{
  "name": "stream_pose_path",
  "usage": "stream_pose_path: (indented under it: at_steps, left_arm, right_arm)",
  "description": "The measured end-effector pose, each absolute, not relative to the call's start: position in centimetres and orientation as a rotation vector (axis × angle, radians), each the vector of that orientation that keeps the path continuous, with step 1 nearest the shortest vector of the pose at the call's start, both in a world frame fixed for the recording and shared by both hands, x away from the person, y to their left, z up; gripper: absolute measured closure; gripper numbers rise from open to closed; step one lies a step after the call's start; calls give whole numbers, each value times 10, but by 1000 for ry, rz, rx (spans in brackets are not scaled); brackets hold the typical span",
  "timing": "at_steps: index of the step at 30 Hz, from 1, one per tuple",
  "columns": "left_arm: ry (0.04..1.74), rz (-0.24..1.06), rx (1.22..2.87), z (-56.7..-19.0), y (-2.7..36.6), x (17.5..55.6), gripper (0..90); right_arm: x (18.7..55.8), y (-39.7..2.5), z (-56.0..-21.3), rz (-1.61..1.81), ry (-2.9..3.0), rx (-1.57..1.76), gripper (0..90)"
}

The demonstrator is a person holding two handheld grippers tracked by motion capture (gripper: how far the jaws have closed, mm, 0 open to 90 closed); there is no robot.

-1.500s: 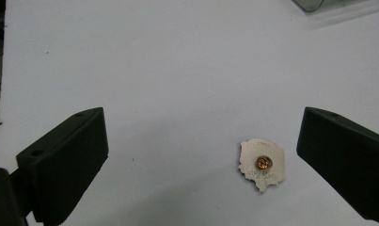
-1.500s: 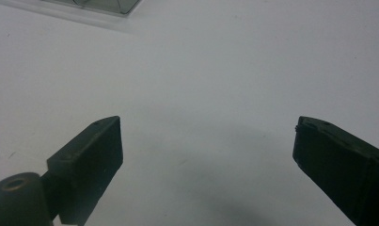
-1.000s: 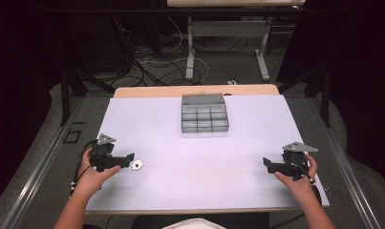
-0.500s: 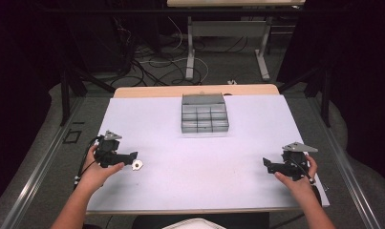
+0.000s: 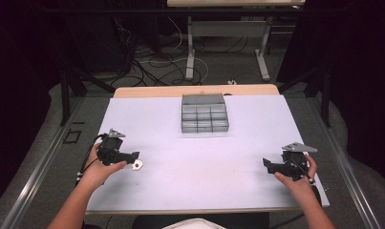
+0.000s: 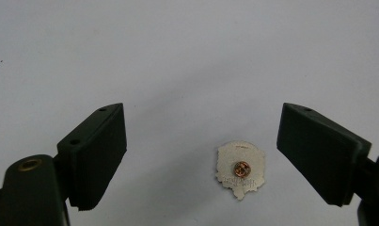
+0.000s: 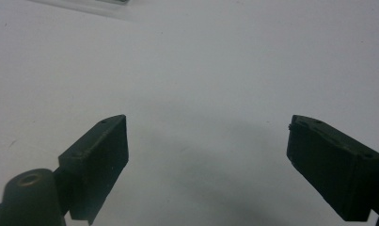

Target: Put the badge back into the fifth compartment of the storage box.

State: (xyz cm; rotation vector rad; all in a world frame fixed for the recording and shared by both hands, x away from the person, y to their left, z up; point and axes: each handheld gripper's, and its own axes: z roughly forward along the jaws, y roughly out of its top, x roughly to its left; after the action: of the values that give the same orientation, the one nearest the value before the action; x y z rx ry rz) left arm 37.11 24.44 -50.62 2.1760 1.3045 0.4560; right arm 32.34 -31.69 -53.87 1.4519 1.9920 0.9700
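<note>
High view: on the white worktop, the left tool sits beside a small silver metal pin badge; the right tool is well apart.

Left gripper view: jaws released, badge lying between them, untouched.

Right gripper view: jaws released over bare worktop.

I am seeing a small silvery metal pin badge with a coppery stud at its centre lying flat, back up, on the white table at near left, and a clear plastic compartment box sitting at far centre.
</note>
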Motion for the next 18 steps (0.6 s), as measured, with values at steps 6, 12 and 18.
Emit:
stream_pose_path:
  at_steps: [6, 12, 18]
  left_arm:
    - [1332, 397, 2199, -507, 242, 373, 176]
    - [1338, 372, 2229, -508, 243, 374, 213]
    - [1346, 342, 2254, -510, 241, 375, 247]
  right_arm:
    - [323, -317, -539, 971, 1997, 1463, 127]
    - [324, -317, -540, 967, 2002, 1463, 130]
    - [324, -316, -541, 965, 2005, 1472, 130]
